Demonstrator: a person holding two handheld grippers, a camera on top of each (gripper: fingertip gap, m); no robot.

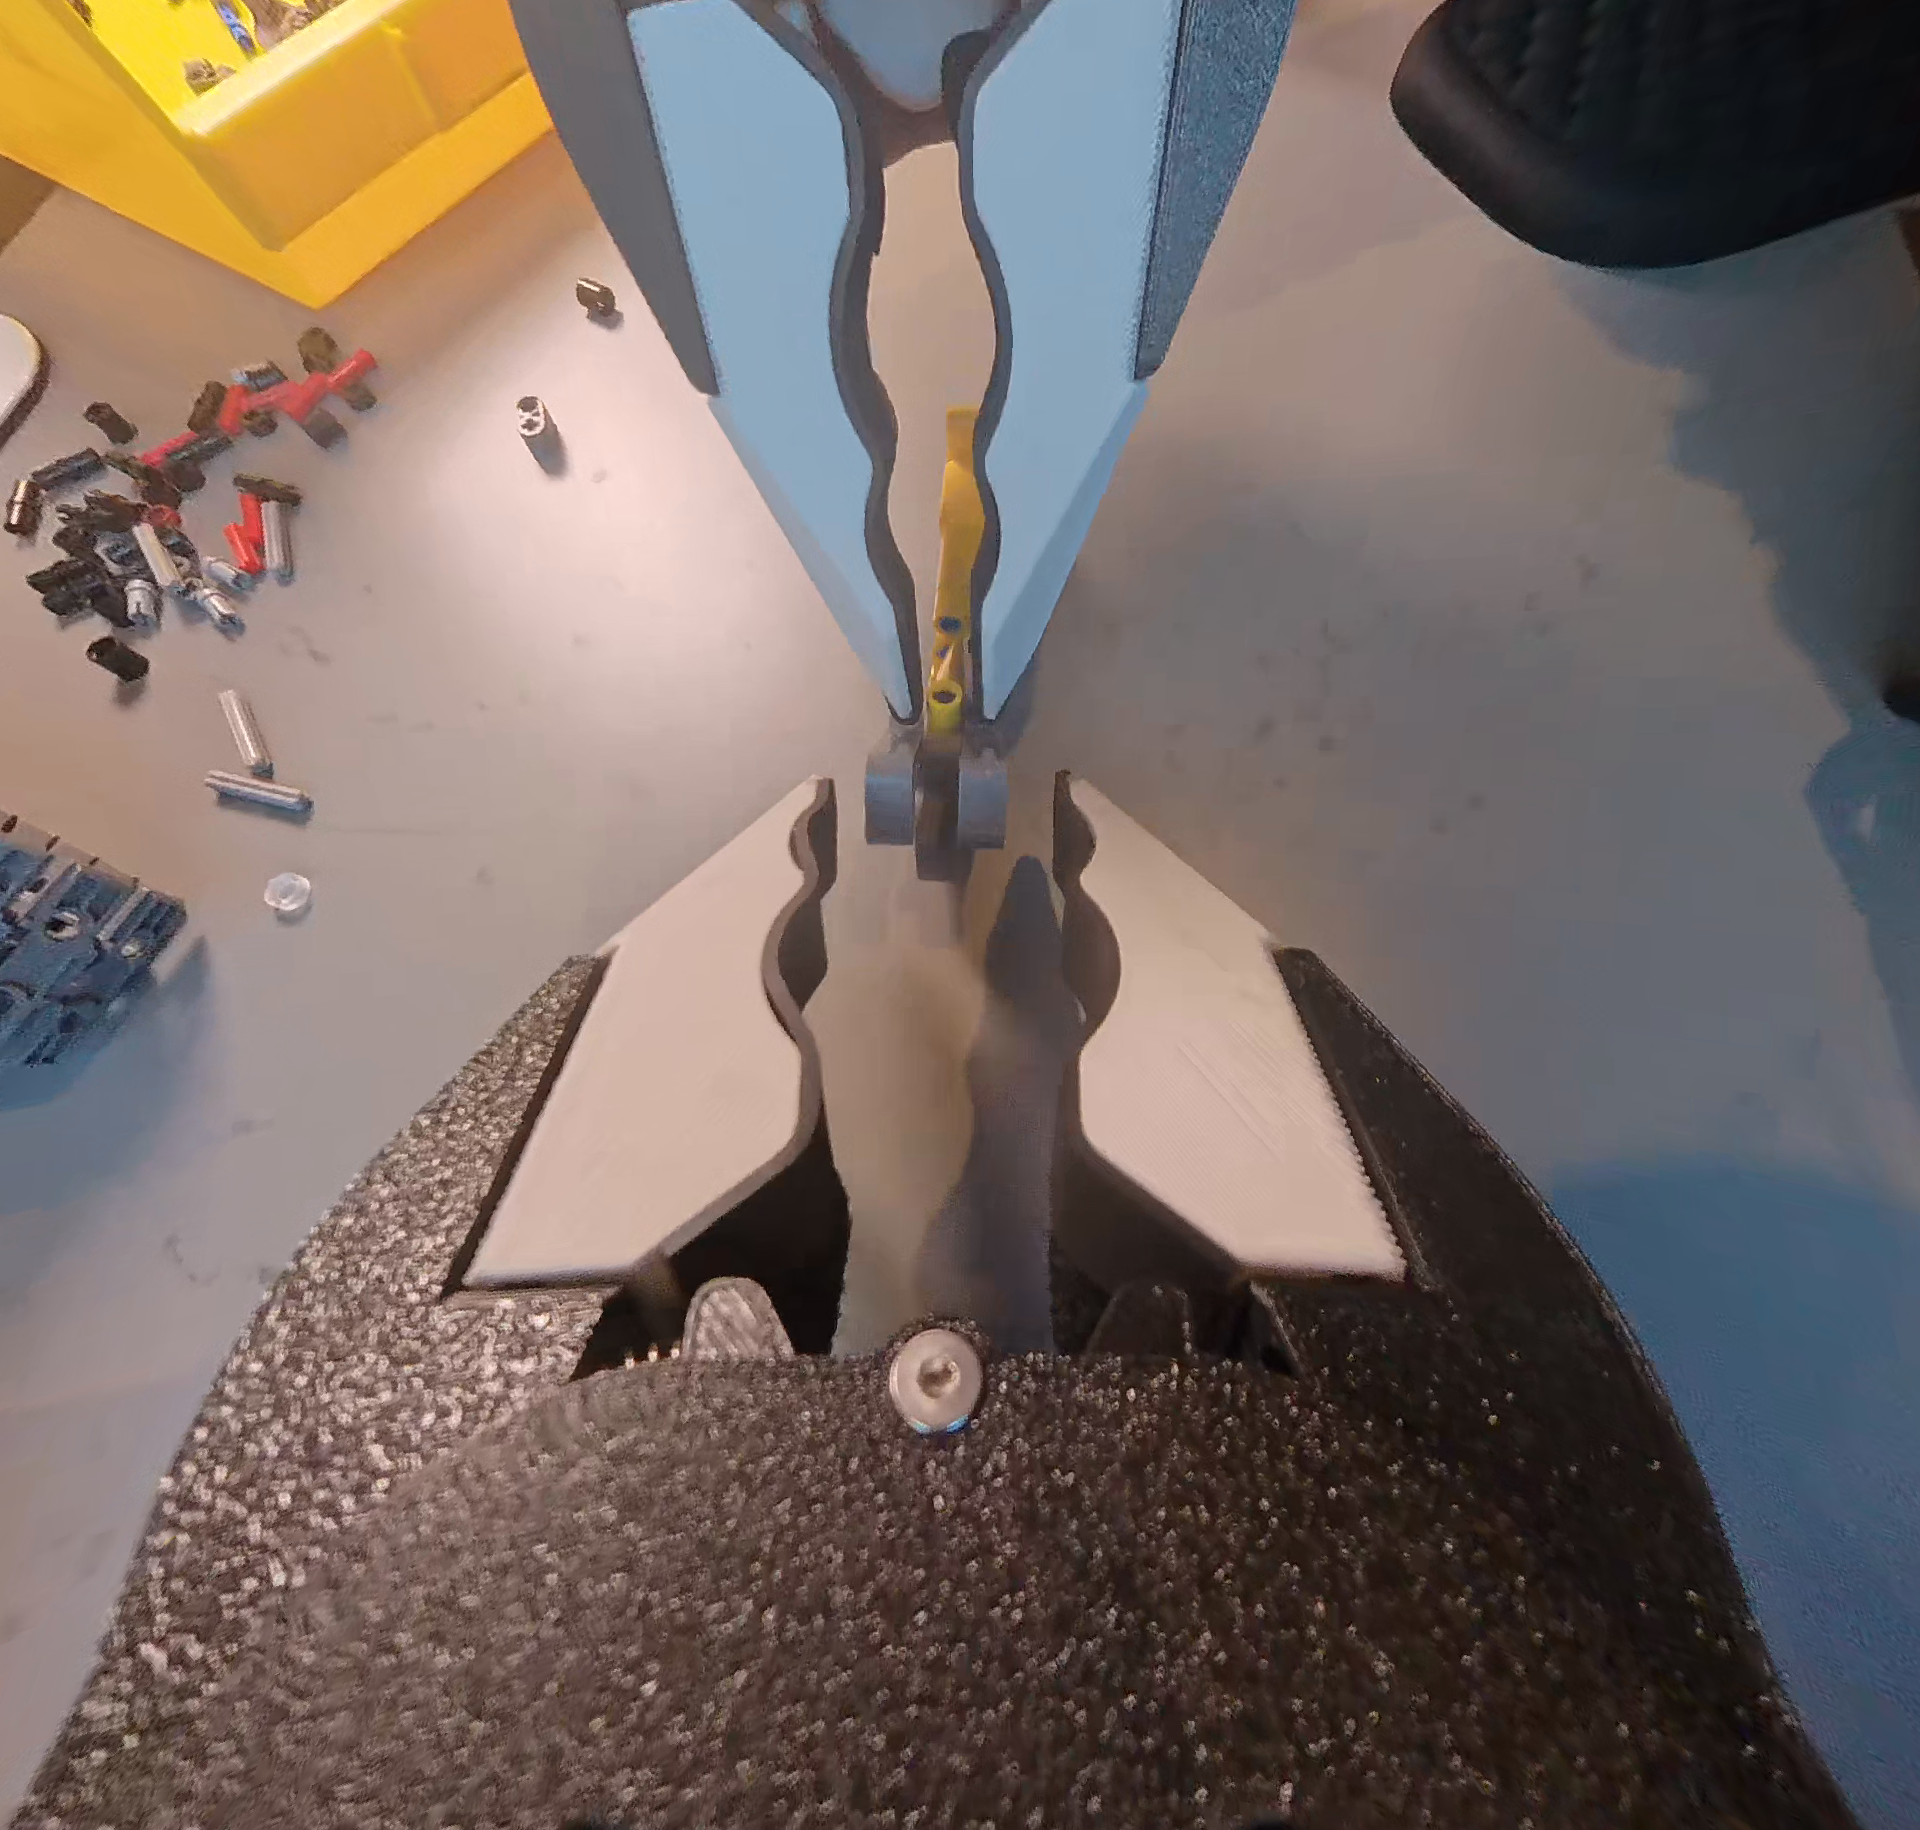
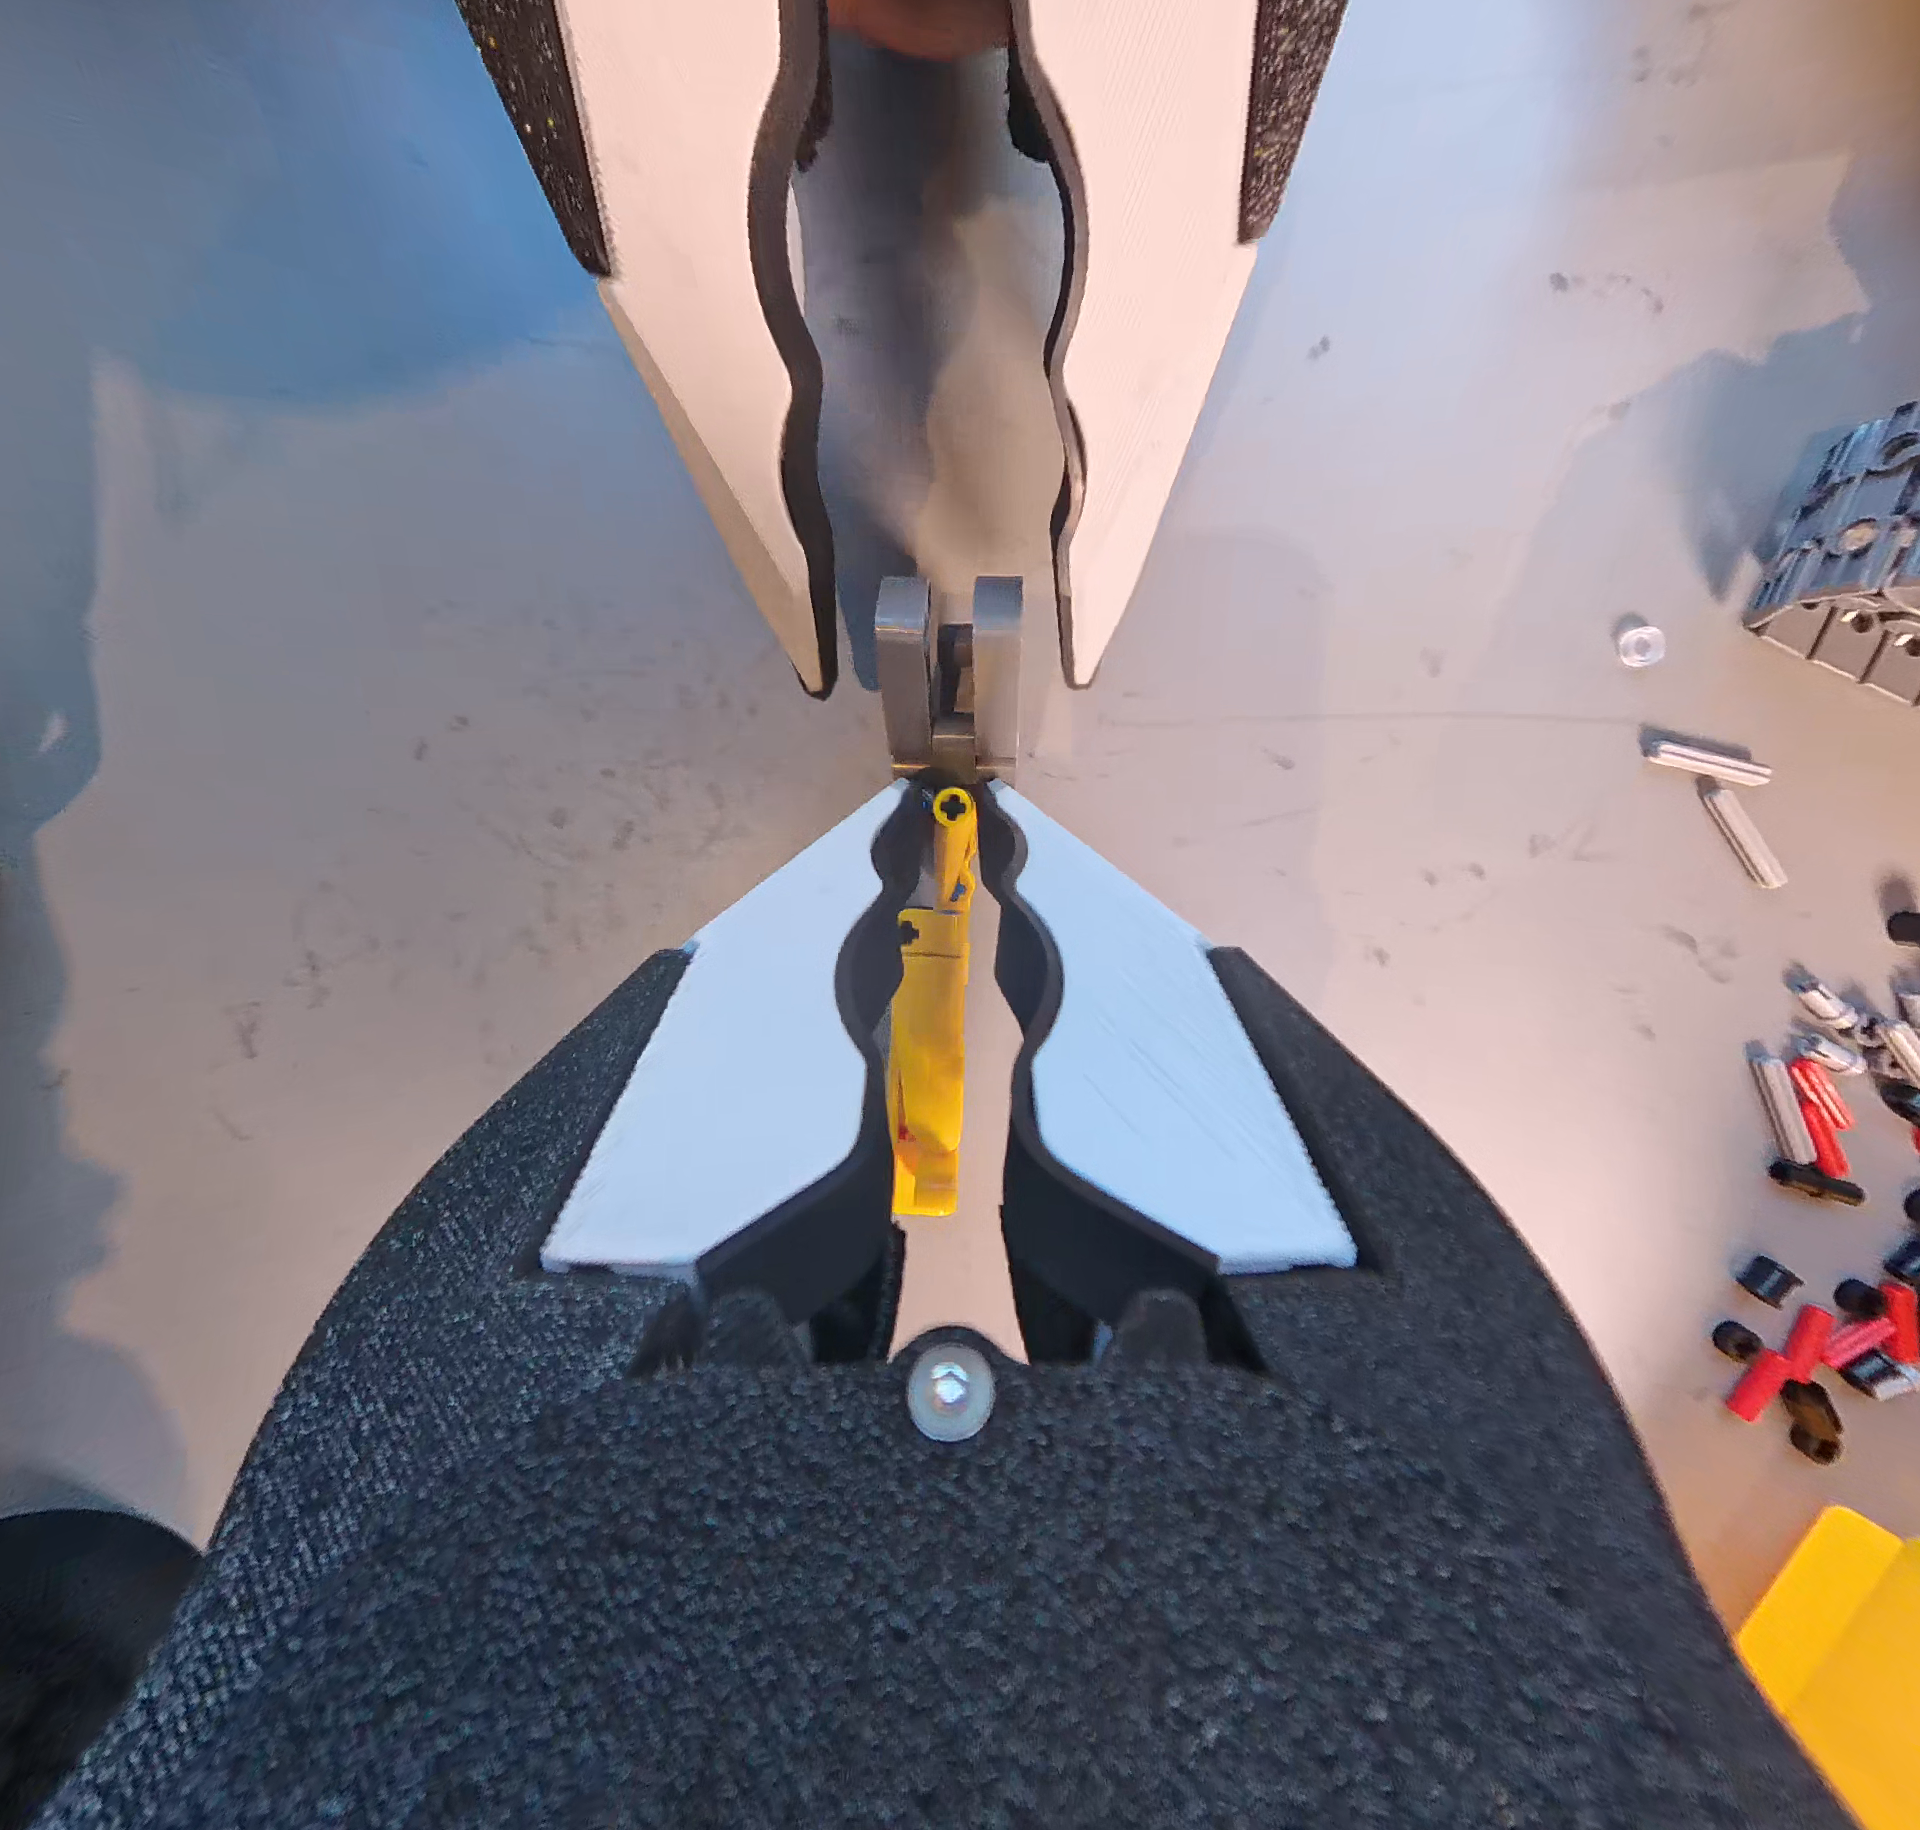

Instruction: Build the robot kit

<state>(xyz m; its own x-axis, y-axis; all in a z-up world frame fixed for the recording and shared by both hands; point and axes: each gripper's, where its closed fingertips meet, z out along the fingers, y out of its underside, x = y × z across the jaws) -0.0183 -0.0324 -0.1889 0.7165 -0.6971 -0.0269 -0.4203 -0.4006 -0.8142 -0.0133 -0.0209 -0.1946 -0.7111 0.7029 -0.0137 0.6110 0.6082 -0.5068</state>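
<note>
- Right gripper (image 2: 943, 788): fingers clamped on a yellow beam (image 2: 930, 1053), long axis running along the fingers.
- Grey connector (image 1: 933, 801): mounted on the beam's forward end.
- Left gripper (image 1: 940, 824): fingers apart, tips flanking the connector head-on; contact cannot be confirmed.
- Loose parts (image 1: 156, 523) lie well aside on the table (image 1: 1351, 689).

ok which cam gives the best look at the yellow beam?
Right wrist view: the yellow beam runs lengthwise between the right gripper fingers, most of it visible, its tip meeting the grey connector. Left wrist view shows only a narrow, partly hidden strip of it, pinched at the far gripper's fingertips.
</note>
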